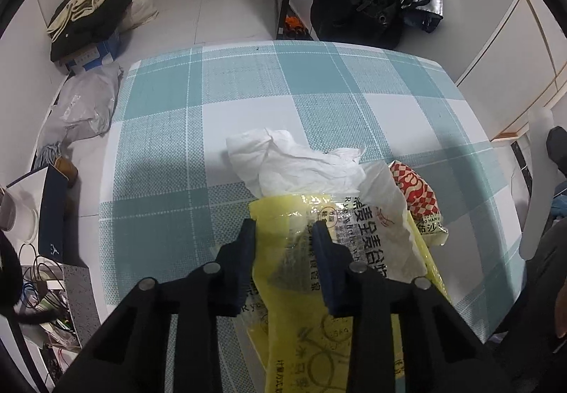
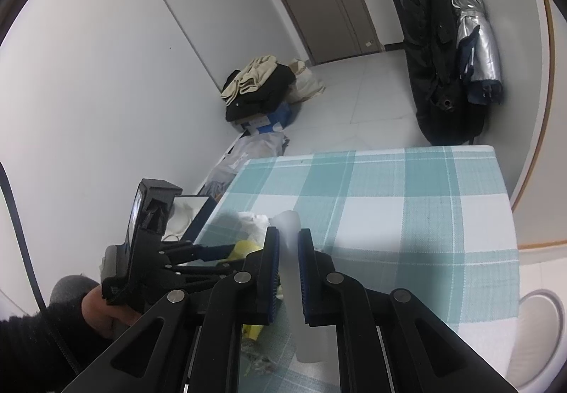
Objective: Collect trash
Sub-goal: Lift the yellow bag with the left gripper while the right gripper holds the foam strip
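You are collecting: left tongs [image 1: 285,226], angled steeply down at lower centre, are clenching a fold of the yellow wrapper [image 1: 301,304] on the checked bench [image 1: 159,130]. Next, lift it clear. Right tongs [image 2: 287,237], lower centre, are grasping a translucent white tube [image 2: 294,272], tilted downward.

I see a crinkled yellow bread wrapper [image 1: 301,286] with printed text lying flat at six o'clock, a crumpled white tissue [image 1: 294,162] touching its twelve o'clock edge, and a red-and-white checked snack packet [image 1: 418,194] at its two o'clock.
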Tool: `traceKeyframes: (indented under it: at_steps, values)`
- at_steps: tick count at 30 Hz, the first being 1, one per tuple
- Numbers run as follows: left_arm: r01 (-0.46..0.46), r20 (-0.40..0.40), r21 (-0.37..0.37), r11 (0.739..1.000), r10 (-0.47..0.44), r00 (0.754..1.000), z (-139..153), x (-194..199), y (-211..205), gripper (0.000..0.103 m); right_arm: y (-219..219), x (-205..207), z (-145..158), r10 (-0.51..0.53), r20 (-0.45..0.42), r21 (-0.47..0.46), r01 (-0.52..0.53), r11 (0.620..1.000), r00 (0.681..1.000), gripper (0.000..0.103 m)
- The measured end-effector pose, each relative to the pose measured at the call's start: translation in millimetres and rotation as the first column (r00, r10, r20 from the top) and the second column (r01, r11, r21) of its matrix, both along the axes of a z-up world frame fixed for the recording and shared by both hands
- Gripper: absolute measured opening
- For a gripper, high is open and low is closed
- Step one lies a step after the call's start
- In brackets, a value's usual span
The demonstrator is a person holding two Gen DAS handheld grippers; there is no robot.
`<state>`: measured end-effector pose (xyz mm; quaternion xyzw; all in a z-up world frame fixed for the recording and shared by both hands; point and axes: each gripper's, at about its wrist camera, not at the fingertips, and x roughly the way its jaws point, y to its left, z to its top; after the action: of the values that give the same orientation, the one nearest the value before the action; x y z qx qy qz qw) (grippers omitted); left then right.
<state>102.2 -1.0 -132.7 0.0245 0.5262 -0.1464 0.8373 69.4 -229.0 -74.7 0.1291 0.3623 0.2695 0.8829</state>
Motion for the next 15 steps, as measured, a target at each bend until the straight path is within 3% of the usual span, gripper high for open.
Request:
traceKeyframes:
  at_steps: [7,11,15]
  values:
    - [-0.014,0.034,-0.003,1.0,0.014,0.999,15,-3,0,0.018,-2,-1,1,-0.015,0.0,-0.004,0.015,1.0,1.0,0.01]
    - [-0.023,0.04,-0.082,0.996,0.026,0.999,30,-8,8,0.016,-5,-2,2,-0.026,0.002,0.001,0.026,1.0,1.0,0.01]
    - [-0.032,0.067,-0.11,0.993,0.04,0.997,41,-17,11,0.015,-6,-5,3,-0.033,0.006,0.01,0.033,0.999,0.999,0.01]
